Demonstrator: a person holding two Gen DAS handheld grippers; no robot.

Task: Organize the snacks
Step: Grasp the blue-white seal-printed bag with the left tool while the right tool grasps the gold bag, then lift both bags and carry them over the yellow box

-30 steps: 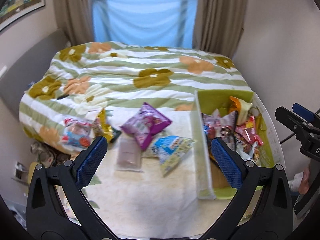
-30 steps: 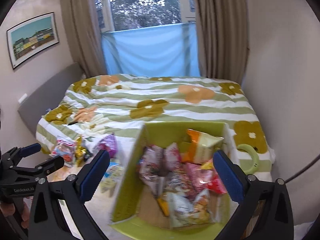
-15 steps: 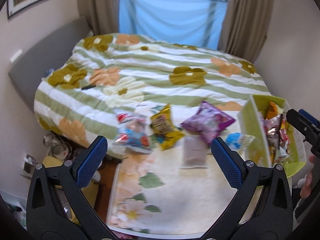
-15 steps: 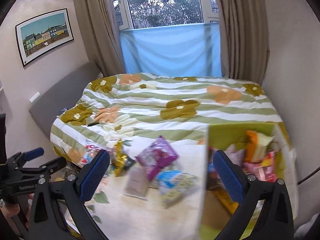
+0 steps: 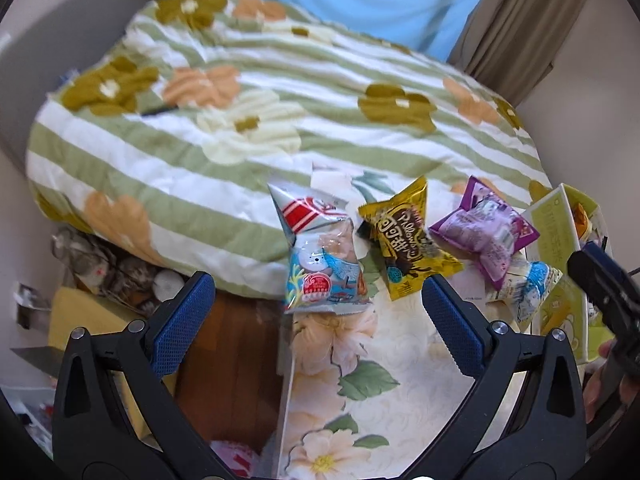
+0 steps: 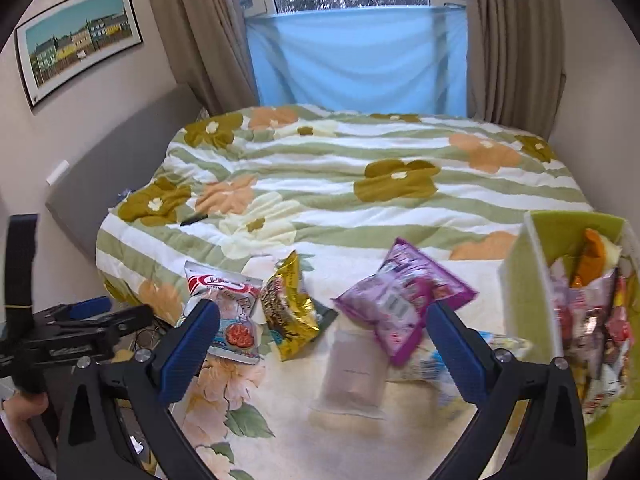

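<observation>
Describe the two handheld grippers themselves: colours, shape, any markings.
Both match. The left gripper and the right gripper each have a black plastic frame splitting into a V of two fingers, fixed with silver screws and tipped with blue textured pads. The left gripper's side carries small white lettering, too blurred to read. No sleeves or cables on them show.

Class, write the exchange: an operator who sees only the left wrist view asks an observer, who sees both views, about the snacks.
Operator: Is the green box filled?
Observer: Yes, snack bags crowd it.
Operator: Is anything by the purple bag hidden from me?
Observer: A pale plain packet lies flat on the near side of it, at its edge.
Operator: Is the right gripper carrying anything?
Observer: No, its jaws are wide open and empty.
</observation>
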